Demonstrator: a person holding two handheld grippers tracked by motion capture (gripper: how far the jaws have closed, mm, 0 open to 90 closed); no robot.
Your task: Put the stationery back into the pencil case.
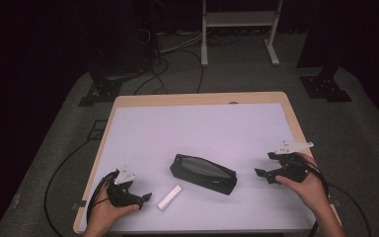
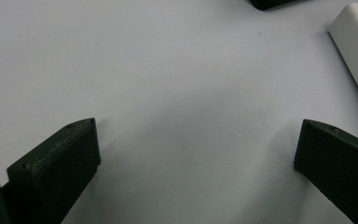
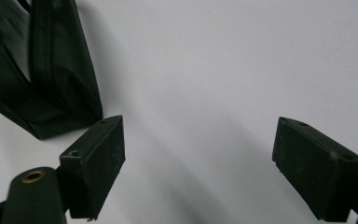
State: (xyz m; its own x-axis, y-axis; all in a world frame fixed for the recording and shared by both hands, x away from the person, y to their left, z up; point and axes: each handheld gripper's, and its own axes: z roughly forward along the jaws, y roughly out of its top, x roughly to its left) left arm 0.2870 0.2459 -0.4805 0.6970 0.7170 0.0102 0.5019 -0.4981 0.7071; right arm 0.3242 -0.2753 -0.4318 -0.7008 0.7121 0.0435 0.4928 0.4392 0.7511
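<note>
Your left gripper [image 1: 145,197] rests low at the near left of the table [image 1: 197,118], jaws spread wide with nothing between them. Just to its right lies a white block [image 1: 170,197], seen at the upper right edge of the left gripper view; no writing can be read on it. Your right gripper [image 1: 262,174] sits at the near right, jaws likewise wide apart and empty. Between the two grippers, just left of the right one, lies a black zip pouch [image 1: 204,174], with no legible label.
</note>
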